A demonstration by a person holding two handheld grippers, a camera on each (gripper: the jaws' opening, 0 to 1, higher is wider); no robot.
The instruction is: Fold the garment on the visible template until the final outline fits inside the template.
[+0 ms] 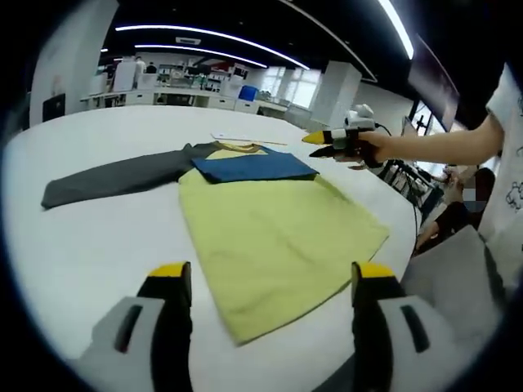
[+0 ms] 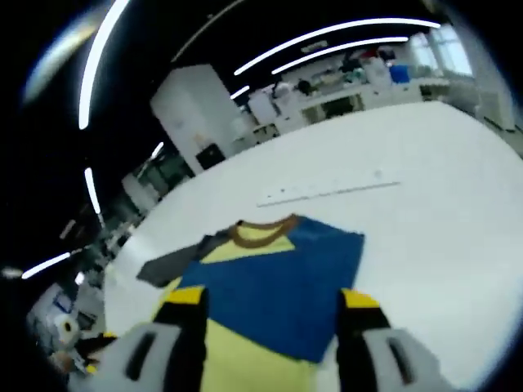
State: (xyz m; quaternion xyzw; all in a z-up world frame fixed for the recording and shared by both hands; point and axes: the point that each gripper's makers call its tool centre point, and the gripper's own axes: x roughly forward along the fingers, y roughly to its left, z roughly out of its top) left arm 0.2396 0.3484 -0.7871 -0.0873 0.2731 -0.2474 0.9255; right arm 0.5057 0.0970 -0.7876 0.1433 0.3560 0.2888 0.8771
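- Left gripper view: yellow-green cloth shirt with a dark blue band across the chest (image 1: 278, 224), lying flat on the round white table (image 1: 90, 245); hem end nearest the camera, brown-trimmed collar (image 1: 241, 149) at the far end.
- One long dark grey sleeve (image 1: 114, 175) stretches out flat to the left of the shirt body; the blue band looks folded across the upper chest.
- Left gripper (image 1: 274, 286): yellow-tipped black jaws spread wide, just short of the hem, nothing between them.
- Right gripper (image 1: 327, 144) enters from the right in a person's hand, off the shirt beside the blue band; tips look close together, though I cannot tell for certain.
- Right gripper view: right gripper (image 2: 270, 306) with jaws apart, low over the blue band, empty.
- Thin pale strip (image 2: 327, 193) lies on the table beyond the collar.
- Background: white benches and ceiling strip lights.
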